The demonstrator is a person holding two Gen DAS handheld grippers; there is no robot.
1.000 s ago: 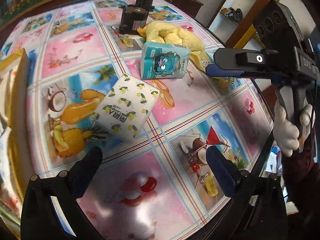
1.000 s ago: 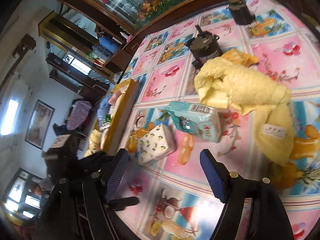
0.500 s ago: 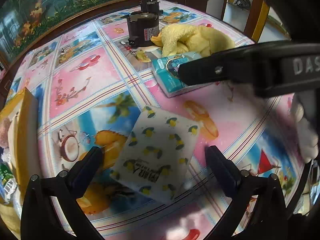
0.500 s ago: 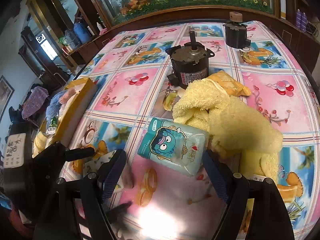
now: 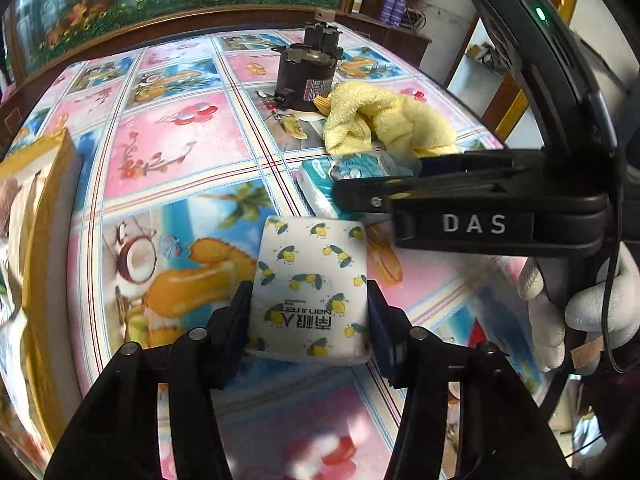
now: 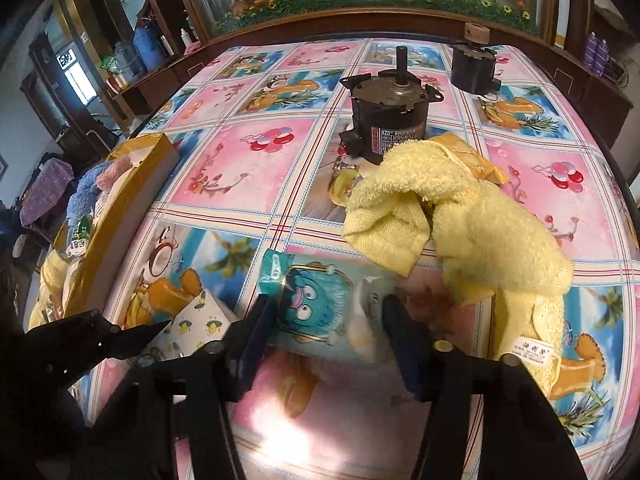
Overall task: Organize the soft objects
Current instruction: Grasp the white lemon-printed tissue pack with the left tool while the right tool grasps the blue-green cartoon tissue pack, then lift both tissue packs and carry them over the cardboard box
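A white tissue pack with a lemon print (image 5: 308, 280) lies on the fruit-patterned tablecloth, and my left gripper (image 5: 308, 316) is shut on it, one finger pressed to each side. Just beyond it a teal tissue pack with a blue cartoon face (image 6: 316, 308) sits between the fingers of my right gripper (image 6: 328, 320), which is shut on its sides. The left wrist view shows that teal pack (image 5: 320, 184) partly hidden under the right gripper's body. A crumpled yellow towel (image 6: 460, 216) lies behind and to the right of the teal pack, touching it.
A black motor (image 6: 388, 120) stands behind the towel, with a smaller one (image 6: 474, 68) farther back. At the table's left edge an open cardboard box (image 6: 120, 200) holds several soft toys. A gloved hand (image 5: 560, 308) holds the right gripper near the table's right edge.
Both grippers moved forward and down, and each shut on a pack: the left on the lemon-print one, the right on the teal one. The towel and motors stayed put.
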